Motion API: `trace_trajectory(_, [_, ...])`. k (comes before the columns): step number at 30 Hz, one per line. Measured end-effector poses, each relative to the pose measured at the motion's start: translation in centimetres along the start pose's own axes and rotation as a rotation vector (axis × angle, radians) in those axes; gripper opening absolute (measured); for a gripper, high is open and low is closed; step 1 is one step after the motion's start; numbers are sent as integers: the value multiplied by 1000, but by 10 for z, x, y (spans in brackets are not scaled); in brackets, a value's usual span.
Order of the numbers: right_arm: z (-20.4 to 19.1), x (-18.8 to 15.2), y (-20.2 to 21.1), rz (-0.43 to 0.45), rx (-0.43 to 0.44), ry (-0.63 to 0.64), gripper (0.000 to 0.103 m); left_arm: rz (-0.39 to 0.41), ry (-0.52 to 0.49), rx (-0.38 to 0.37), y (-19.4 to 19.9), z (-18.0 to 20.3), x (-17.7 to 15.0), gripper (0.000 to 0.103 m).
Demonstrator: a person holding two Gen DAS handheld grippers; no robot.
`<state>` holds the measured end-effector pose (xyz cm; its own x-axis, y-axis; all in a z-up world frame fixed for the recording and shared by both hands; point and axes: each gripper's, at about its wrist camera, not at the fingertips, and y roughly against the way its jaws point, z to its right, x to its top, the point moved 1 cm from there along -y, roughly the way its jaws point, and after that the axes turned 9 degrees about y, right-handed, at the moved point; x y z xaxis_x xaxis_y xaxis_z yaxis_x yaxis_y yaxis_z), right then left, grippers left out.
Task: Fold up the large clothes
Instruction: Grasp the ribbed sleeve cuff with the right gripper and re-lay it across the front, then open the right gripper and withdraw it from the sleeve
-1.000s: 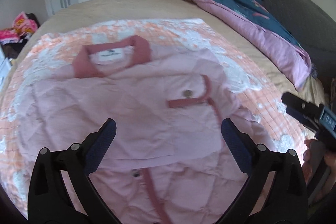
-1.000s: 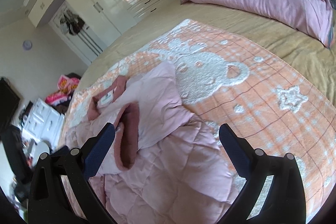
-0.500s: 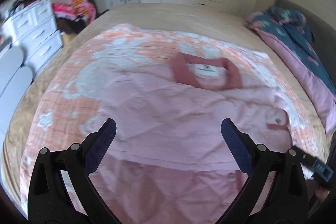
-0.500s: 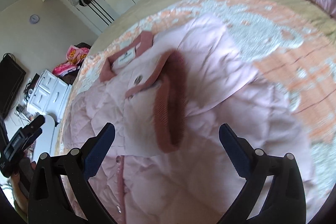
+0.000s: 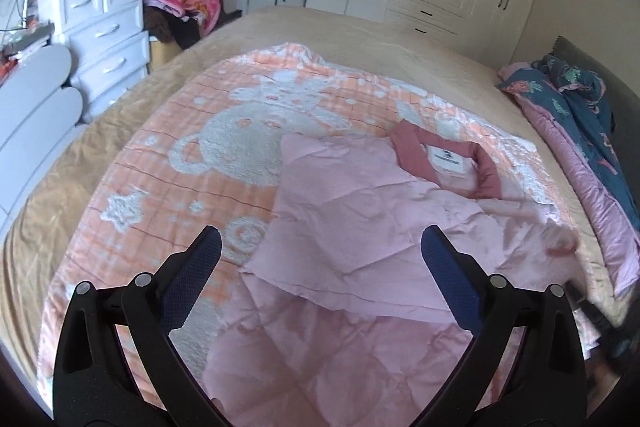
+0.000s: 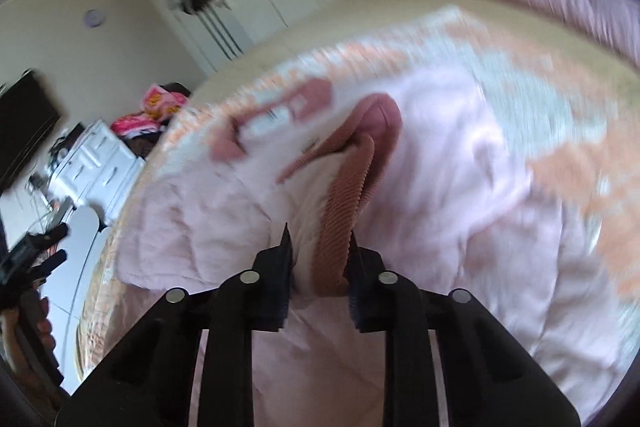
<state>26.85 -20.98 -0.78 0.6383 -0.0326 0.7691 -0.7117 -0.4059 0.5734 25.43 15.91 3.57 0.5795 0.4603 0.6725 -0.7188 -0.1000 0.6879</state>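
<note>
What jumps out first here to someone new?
The pink quilted jacket spread across the orange bear-pattern blanket on the bed. Next, the right gripper, whose jaws have just been closing, now clamped on the jacket's ribbed cuff. The left gripper hangs wide open above the jacket's near edge.

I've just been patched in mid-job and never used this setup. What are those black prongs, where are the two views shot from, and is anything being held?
A person holds a two-finger clamp in each hand; each picture comes from a fisheye camera on one clamp, looking along its fingers. A pink quilted jacket lies on an orange bear-pattern blanket spread over a bed. In the left view the left gripper is open, above the jacket, gripping nothing. In the blurred right view the right gripper has just been closing and now pinches the jacket's ribbed dark-pink cuff.
</note>
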Motion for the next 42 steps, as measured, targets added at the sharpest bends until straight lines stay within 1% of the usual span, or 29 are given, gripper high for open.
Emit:
trace_trajectory(3, [-12,30,16,76,11,96,19,-11,17,-8,-3,-1,3,94])
trace_trajectory(5, [-14,46,20,108,25,124,19,-15,21,-6,-6,0,4,94])
trace_trajectory(7, [-10,56,16,116,1,157,19,-24,28,-19,-11,3,6,94])
trace_trajectory(9, [0,56,5,84,-25,154,19,-31,33,-39,-15,7,7,94])
trace_trajectory(10, [10,53,-2,55,-29,124,19,-35,30,-44,-18,9,7,94])
trace_trajectory(13, [25,41,-17,12,-38,76,19,-56,4,-37,-27,18,4,94])
trace_trajectory(16, [30,27,-26,-19,-43,51,20,-75,-15,-40,-36,25,0,94])
trace_trajectory(19, [36,17,-32,-54,-53,24,23,-92,-30,-39,-44,30,-3,94])
trace_trajectory(22, [39,11,-36,-79,-56,5,30,-108,-40,-41,-50,37,-5,94])
trace_trajectory(23, [39,10,-36,-87,-61,-1,37,-114,-44,-42,-53,39,-5,94])
trace_trajectory(25, [39,8,-34,-96,-71,0,44,-127,-50,-47,-56,44,-6,94])
trace_trajectory(26, [39,7,-31,-98,-87,2,60,-134,-56,-51,-58,47,-7,94])
trace_trajectory(27, [39,7,-28,-93,-108,3,71,-140,-62,-54,-60,50,-7,94])
trace_trajectory(29, [40,5,-19,-72,-140,8,74,-154,-71,-60,-64,57,-8,94])
trace_trajectory(32, [36,6,-13,-60,-155,29,76,-199,-84,-71,-77,62,-12,94])
trace_trajectory(34, [29,8,-11,-56,-149,58,77,-244,-70,-69,-91,61,-16,94])
trace_trajectory(36, [17,13,-11,-52,-143,110,82,-289,-76,-56,-107,59,-24,94])
trace_trajectory(38, [3,19,-13,-53,-131,156,85,-303,-95,-27,-118,56,-32,94])
trace_trajectory(41, [-20,27,-21,-57,-103,229,88,-318,-92,-38,-132,47,-42,95])
trace_trajectory(42, [-30,31,-25,-63,-94,257,90,-325,-93,-44,-136,44,-45,95])
